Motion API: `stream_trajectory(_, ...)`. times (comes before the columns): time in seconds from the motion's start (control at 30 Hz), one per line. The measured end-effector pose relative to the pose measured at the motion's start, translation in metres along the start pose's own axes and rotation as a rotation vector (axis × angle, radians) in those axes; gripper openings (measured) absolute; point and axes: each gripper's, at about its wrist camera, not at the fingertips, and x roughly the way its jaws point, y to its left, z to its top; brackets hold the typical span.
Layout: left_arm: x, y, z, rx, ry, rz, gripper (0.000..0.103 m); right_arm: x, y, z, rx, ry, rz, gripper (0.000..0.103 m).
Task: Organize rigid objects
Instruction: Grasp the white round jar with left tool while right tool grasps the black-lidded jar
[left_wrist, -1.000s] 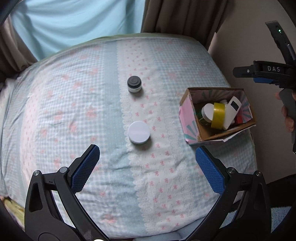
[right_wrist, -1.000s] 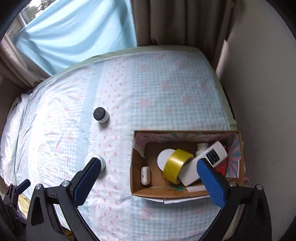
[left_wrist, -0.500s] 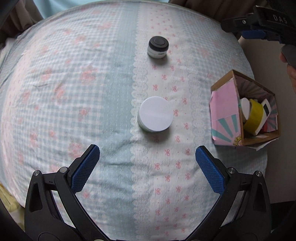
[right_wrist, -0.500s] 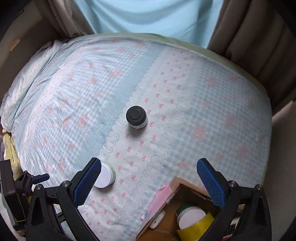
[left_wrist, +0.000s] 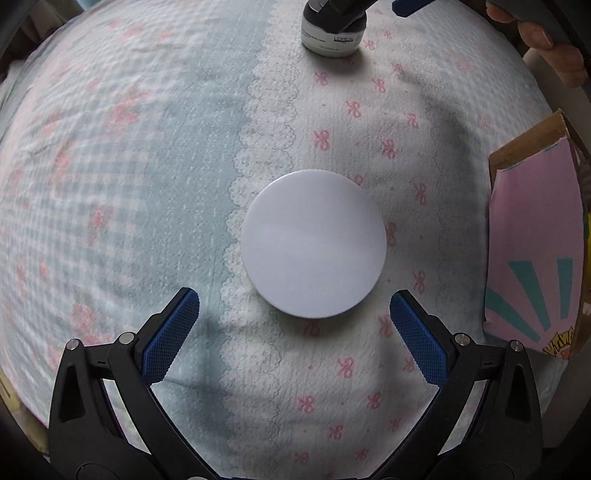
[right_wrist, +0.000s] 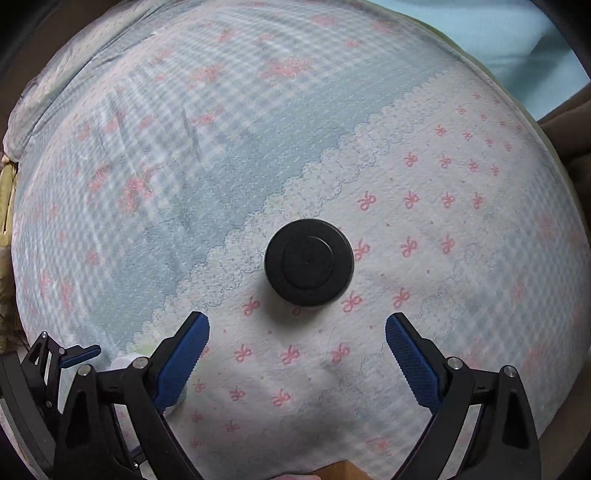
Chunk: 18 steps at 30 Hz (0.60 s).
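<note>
Left wrist view: the white-lidded jar (left_wrist: 313, 243) stands on the bed (left_wrist: 147, 184), straddling the scalloped lace band (left_wrist: 251, 155) printed on the cover. The left tongs (left_wrist: 294, 314) hang just short of the jar, their blue pads spread wide apart and empty, the jar's near edge lying between the two tips but touching neither. Beyond the white-lidded jar along the same lace band stands the black-lidded jar (left_wrist: 332, 33), with part of the right tongs over it at the top edge. To the right of the white-lidded jar, well apart, is the pink side of a cardboard box (left_wrist: 535, 254).

In the right wrist view, the black-lidded jar (right_wrist: 308, 262) sits upright just ahead of the right tongs (right_wrist: 297, 338), which are also wide apart and hold nothing, pointing steeply down at the bed. The left tongs show at the lower left corner.
</note>
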Motion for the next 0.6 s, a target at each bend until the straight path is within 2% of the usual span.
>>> stream_trajectory(0.07, 0.004, -0.002, 0.006, -0.006, -0.001, -0.010, 0.100, 0.014, -0.001, 0.007, -0.006, 0.023, 0.009, 0.084)
stream_trajectory(0.17, 0.013, -0.003, 0.013, -0.013, 0.012, -0.019, 0.091, 0.030, -0.003, 0.015, -0.005, 0.052, 0.022, 0.076)
stream_trajectory(0.23, 0.020, -0.004, 0.017, -0.014, 0.028, -0.017, 0.083, 0.038, -0.003, 0.019, -0.007, 0.055, 0.026, 0.075)
stream_trajectory(0.3, 0.025, -0.005, 0.021, -0.022, 0.031, -0.016, 0.082, 0.044, -0.004, 0.022, -0.005, 0.054, 0.027, 0.073)
stream_trajectory(0.4, 0.028, -0.008, 0.026, -0.020, 0.014, -0.015, 0.081, 0.050, -0.006, 0.026, 0.006, 0.049, 0.020, 0.064)
stream_trajectory(0.47, 0.029, -0.011, 0.028, -0.006, 0.003, -0.019, 0.077, 0.051, -0.009, 0.029, 0.014, 0.037, 0.014, 0.057)
stream_trajectory(0.5, 0.029, -0.011, 0.031, 0.001, -0.002, -0.024, 0.072, 0.052, -0.010, 0.029, 0.016, 0.032, 0.009, 0.054)
stream_trajectory(0.6, 0.029, -0.014, 0.035, -0.001, 0.001, -0.026, 0.071, 0.051, -0.014, 0.032, 0.018, 0.018, 0.011, 0.054)
